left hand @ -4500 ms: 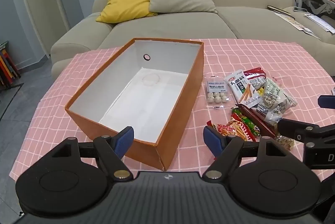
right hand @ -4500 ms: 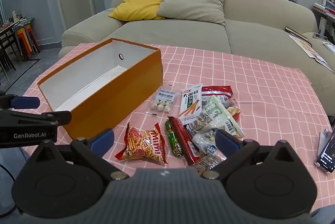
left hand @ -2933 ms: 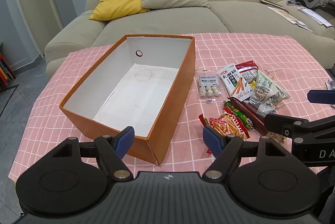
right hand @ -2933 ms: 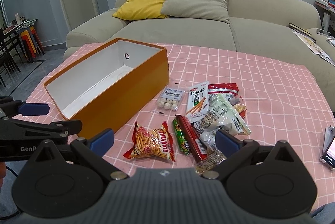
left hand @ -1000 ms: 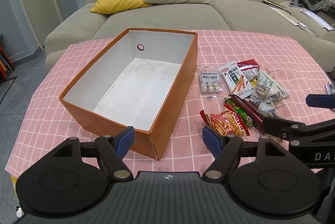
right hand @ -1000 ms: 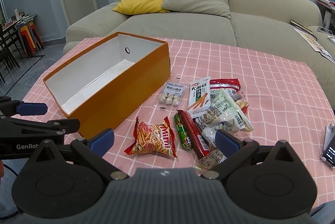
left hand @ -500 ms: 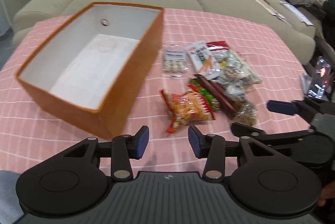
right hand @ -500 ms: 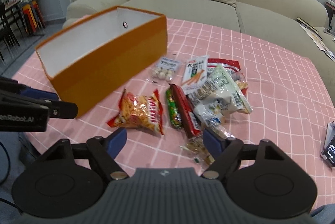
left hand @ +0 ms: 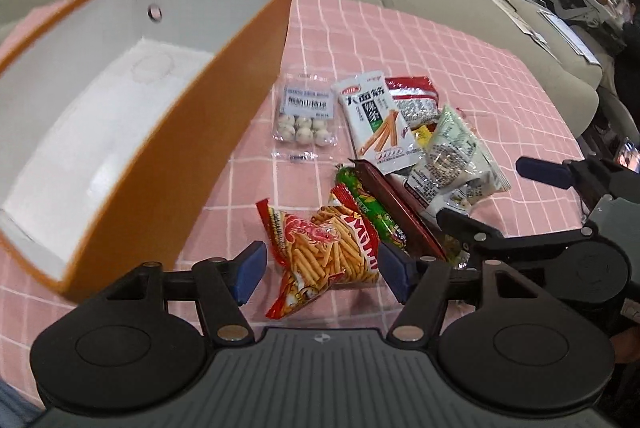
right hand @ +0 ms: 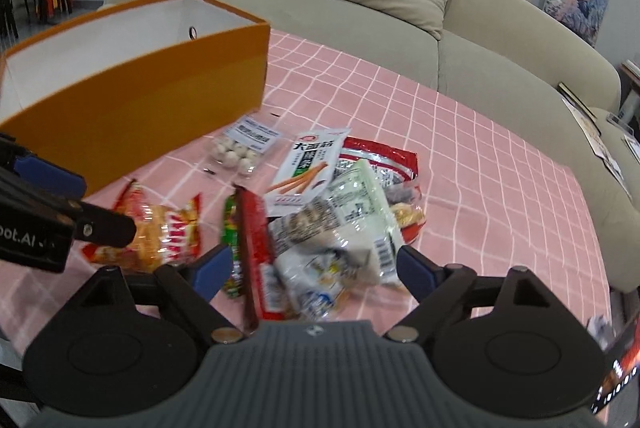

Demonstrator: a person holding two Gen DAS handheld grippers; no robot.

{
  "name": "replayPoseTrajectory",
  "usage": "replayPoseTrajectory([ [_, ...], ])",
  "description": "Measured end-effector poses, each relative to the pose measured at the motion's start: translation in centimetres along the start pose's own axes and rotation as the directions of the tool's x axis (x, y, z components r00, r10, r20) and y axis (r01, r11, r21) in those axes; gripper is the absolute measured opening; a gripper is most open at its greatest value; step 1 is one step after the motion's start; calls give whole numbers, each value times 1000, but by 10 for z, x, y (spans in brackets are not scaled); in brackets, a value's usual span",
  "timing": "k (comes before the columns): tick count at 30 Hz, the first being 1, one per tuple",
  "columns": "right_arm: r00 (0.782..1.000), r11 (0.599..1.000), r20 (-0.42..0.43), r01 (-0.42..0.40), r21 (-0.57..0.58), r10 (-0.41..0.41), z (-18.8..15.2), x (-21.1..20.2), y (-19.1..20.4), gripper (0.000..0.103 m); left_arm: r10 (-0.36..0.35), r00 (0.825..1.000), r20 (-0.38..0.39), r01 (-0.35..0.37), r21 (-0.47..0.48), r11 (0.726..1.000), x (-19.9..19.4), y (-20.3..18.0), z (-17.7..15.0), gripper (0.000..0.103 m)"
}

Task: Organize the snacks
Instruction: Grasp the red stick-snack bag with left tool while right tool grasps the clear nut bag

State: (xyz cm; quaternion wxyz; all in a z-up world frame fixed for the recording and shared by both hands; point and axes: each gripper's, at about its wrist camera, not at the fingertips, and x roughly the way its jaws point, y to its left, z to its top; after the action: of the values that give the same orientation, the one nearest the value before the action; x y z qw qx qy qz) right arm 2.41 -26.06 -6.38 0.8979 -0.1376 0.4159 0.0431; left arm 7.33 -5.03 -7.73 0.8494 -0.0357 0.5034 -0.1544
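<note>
from my left wrist camera i see the left claw (left hand: 318, 270) low over the red chip bag (left hand: 326, 246). its jaws are opening, and the bag sits between the two blue pads. i can't see either pad pressing on the bag, so it holds nothing yet. the orange box (left hand: 192, 148) is just to the left with its white inside empty. the other snacks lie on the pink checked cloth (left hand: 420, 40) right of the box: a clear pack of little white balls (left hand: 306, 118), a white stick pack (left hand: 378, 122), a green tube (left hand: 370, 210) and a dark red bar (left hand: 394, 208). the bar and tube touch the chip bag's right side.

from my right wrist camera i see the right claw (right hand: 314, 266) above the pile. its jaws are opening too. a pale crinkly bag (right hand: 346, 220) and a red bar (right hand: 256, 240) sit between the pads, and it grips neither.

what could go wrong? i think the chip bag is puffy and slick, so a pinch near its edge could let it slide out. the left claw's right pad is very near the green tube, so it might grab that too or push it away. the right claw has two snacks in its gap, so it could catch both, or only a corner. my two claws are close together, so they could bump.
</note>
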Motion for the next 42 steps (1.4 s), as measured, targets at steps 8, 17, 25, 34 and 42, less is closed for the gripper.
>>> replayPoseTrajectory([
  [8,1000,999,-22,-19,-38,18,8,31,-3,91,-7,999,-54,3,-66,998,26,9,8,76],
  [17,999,999,-36,-30,-27,29,9,50,0,92,-40,995,-95,30,-105,994,44,12,9,76],
  [25,999,1000,-38,-10,-23,9,8,53,-3,81,-52,993,-103,39,-118,992,50,9,9,67],
  [34,1000,998,-5,-7,-58,7,7,41,3,68,-27,996,-88,18,-107,994,39,6,8,53],
  [42,998,999,67,0,-55,4,16,11,8,60,7,1000,-19,-9,-112,994,3,7,9,53],
])
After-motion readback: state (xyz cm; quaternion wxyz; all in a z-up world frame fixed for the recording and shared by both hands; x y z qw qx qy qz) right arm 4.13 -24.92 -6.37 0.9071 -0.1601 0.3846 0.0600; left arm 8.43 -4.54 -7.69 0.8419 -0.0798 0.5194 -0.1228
